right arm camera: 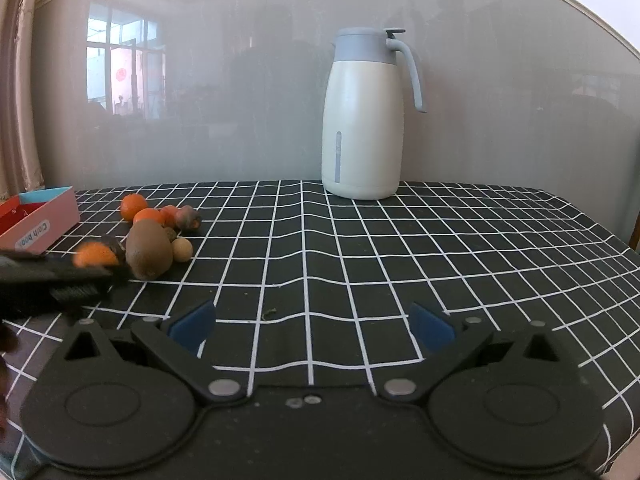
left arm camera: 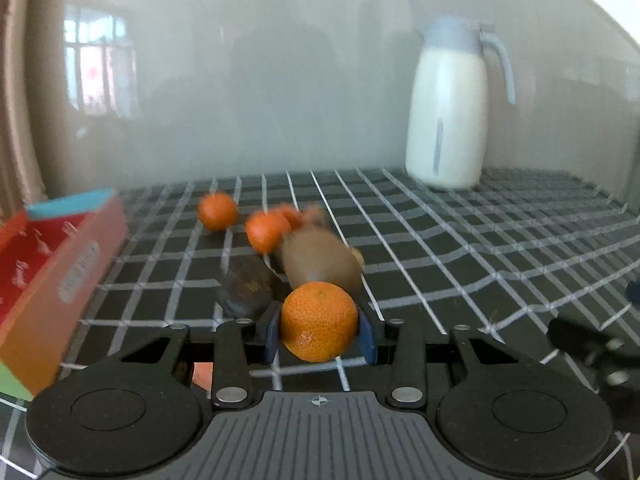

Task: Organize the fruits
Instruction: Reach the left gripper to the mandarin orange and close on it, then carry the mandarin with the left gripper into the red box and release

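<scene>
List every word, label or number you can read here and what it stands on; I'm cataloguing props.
"Cloth book", upside down on a grey label on the side of the pink cardboard box with a teal rim.
In the left wrist view that label is too blurred to read.
Nothing else bears text.

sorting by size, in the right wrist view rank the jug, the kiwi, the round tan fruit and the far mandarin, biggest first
1. jug, largest though farthest away
2. kiwi
3. far mandarin
4. tan fruit

The last two look close; the mandarin sits farther back, so it is likely truly bigger.
</scene>
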`<state>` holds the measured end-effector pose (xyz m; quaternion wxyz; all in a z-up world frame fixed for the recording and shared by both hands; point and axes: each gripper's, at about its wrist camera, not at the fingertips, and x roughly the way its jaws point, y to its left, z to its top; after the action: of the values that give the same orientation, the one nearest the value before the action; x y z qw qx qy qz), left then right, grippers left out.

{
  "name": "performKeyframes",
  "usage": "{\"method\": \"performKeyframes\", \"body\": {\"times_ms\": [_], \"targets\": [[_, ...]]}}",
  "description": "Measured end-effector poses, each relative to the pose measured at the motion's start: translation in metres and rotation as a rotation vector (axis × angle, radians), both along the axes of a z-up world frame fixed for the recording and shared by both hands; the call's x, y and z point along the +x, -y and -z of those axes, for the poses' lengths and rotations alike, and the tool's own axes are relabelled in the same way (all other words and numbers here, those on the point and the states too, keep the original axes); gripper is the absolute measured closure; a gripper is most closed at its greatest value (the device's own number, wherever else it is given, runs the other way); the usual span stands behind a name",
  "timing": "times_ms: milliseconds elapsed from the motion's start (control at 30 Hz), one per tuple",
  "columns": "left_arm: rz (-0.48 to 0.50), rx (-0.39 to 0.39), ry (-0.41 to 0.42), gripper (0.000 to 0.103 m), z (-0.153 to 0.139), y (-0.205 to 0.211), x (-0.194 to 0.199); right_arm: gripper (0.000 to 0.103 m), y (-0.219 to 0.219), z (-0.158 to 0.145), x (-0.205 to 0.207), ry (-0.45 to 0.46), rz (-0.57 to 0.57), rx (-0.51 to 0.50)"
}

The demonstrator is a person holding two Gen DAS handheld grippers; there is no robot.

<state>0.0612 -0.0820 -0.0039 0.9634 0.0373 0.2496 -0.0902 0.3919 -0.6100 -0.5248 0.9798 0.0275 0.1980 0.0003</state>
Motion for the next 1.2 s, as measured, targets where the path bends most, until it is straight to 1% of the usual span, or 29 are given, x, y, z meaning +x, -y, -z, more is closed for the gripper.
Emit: {"method": "performKeyframes", "body": {"times_ms": [167, 300, 533, 800, 867, 1000, 1100, 1133, 1167, 1200], "targets": [[-0.044, 0.015, 0.101, 0.064, -0.023, -0.026, -0.018, 0.0, -0.012, -0.001, 0.004, -0.002, -0.022, -0.003], [-0.096, 0.025, 0.131, 0.064, -0.033, -0.053, -0.026, 0.0, -0.028, -0.001, 0.007, -0.001, -0.048, -0.01], [-0.204, 0.019, 0.135, 0.064, -0.039, -0.11, -0.028, 0.0, -0.061, -0.002, 0.009, 0.0, -0.103, -0.02], [-0.347, 0.048, 0.131, 0.064, -0.03, -0.167, -0.017, 0.0, -0.082, -0.001, 0.013, -0.005, -0.136, -0.03], [-0.373, 0.07, 0.117, 0.064, -0.025, -0.173, -0.011, 0.0, -0.086, -0.001, 0.015, -0.007, -0.141, -0.029], [-0.413, 0.085, 0.071, 0.064, -0.011, -0.19, 0.0, 0.0, -0.095, 0.0, 0.018, -0.009, -0.154, -0.034], [-0.424, 0.111, 0.068, 0.064, -0.009, -0.19, 0.0, 0.0, -0.099, 0.001, 0.018, -0.008, -0.162, -0.038], [-0.422, 0.11, 0.074, 0.061, -0.01, -0.19, -0.001, 0.0, -0.1, 0.001, 0.018, -0.008, -0.163, -0.038], [-0.42, 0.108, 0.081, 0.047, -0.012, -0.189, -0.004, 0.0, -0.101, 0.0, 0.018, -0.008, -0.163, -0.038], [-0.422, 0.107, 0.092, 0.038, -0.013, -0.188, -0.007, 0.0, -0.101, 0.001, 0.019, -0.009, -0.165, -0.037]]}}
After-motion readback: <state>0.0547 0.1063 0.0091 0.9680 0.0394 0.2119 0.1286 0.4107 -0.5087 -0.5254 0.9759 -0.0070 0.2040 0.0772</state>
